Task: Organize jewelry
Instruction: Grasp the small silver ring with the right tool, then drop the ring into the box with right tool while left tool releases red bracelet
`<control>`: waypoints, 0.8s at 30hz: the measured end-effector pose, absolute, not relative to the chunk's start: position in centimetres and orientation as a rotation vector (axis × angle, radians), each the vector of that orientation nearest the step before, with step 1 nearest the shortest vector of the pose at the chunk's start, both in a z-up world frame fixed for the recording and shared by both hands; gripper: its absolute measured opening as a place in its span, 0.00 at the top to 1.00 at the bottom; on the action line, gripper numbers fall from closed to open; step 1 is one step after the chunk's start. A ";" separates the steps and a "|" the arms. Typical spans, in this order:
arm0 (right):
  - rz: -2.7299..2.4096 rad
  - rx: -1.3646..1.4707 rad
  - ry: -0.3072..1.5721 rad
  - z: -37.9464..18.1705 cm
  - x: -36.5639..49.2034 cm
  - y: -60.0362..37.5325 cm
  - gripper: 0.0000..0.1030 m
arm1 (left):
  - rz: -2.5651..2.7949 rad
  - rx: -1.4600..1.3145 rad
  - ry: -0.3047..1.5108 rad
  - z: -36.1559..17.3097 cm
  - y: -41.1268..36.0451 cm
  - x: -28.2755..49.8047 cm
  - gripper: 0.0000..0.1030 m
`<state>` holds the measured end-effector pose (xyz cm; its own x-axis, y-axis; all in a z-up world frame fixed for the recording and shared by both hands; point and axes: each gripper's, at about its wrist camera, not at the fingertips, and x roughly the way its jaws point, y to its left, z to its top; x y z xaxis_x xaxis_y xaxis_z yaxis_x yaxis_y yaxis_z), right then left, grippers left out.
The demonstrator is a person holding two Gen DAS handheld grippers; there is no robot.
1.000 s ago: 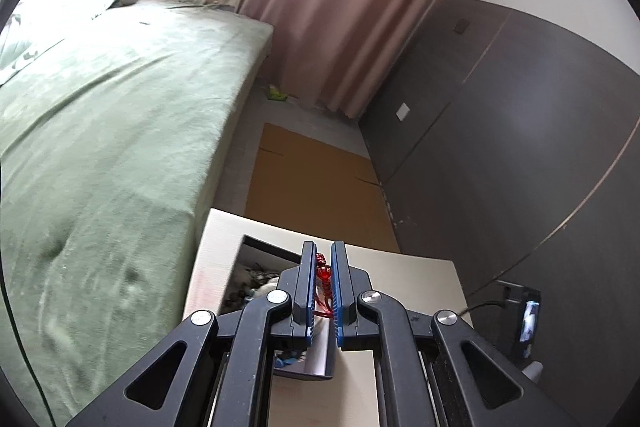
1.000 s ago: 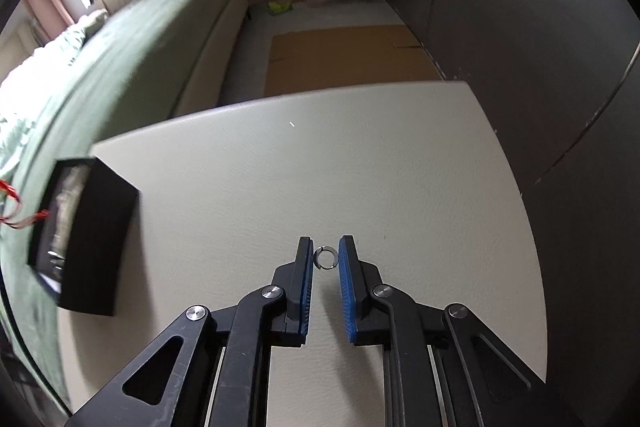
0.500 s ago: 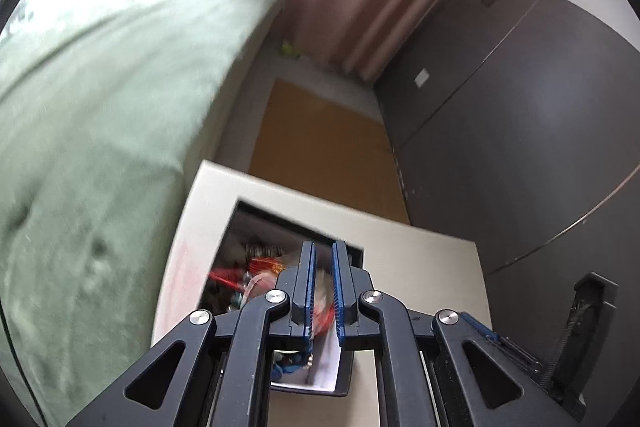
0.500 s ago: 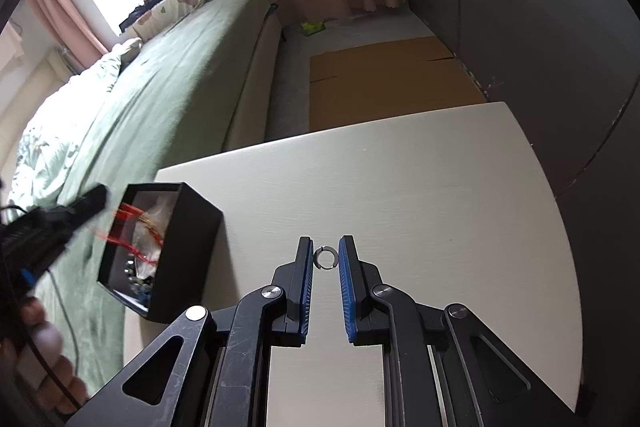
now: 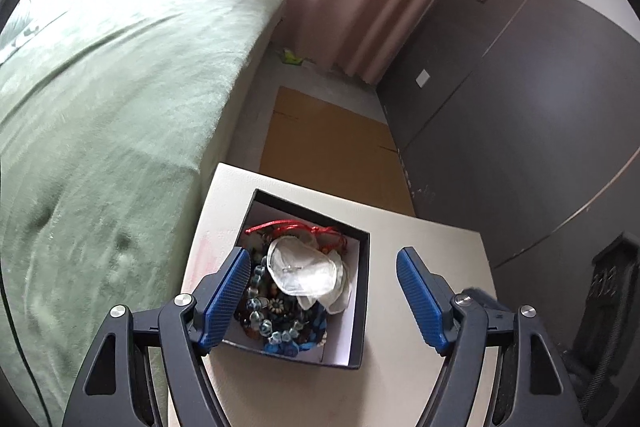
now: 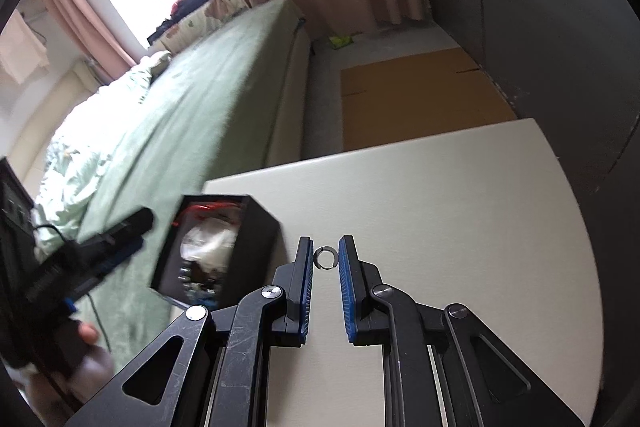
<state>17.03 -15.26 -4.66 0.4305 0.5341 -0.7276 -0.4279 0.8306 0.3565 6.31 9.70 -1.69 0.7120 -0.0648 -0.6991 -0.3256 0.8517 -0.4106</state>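
Note:
A black jewelry box [image 5: 360,291] sits on the white table [image 5: 424,239]. It holds a red cord bracelet [image 5: 292,227], beads and a clear pouch [image 5: 304,271]. My left gripper [image 5: 324,267] is open and empty just above the box. The box also shows in the right wrist view [image 6: 256,235], left of my right gripper [image 6: 326,255]. The right gripper is shut on a small silver ring [image 6: 326,257] and holds it above the table [image 6: 460,195]. The left gripper also shows there, at the left edge [image 6: 104,243].
A green bed [image 5: 100,107] runs along the table's left side. A dark wardrobe [image 5: 520,115] stands to the right. Flat cardboard [image 5: 332,143] lies on the floor beyond the table. A dark stand [image 5: 612,287] is at the table's right.
My left gripper has opened and let the red cord bracelet drop into the box. My right gripper has lifted and moved left toward the box with the ring.

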 end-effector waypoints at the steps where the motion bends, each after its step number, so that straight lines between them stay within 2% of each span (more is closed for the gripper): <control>1: 0.615 0.134 0.945 -4.4 16.8 -15.0 0.86 | 0.153 -0.538 0.773 -1.6 9.7 6.2 0.26; 10: 0.714 0.195 0.875 -3.0 15.4 -12.6 0.86 | 0.185 -0.528 0.734 -1.0 11.8 4.7 0.26; 24: 0.836 0.346 0.912 -5.0 15.7 -9.8 0.86 | 0.206 -0.598 0.689 -0.2 15.6 3.1 0.26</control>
<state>15.67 -9.78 -4.95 0.3342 0.7616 -0.5553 -0.4868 0.6440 0.5902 3.12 15.58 -0.19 0.7596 -0.0137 -0.6503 -0.3689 0.8143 -0.4481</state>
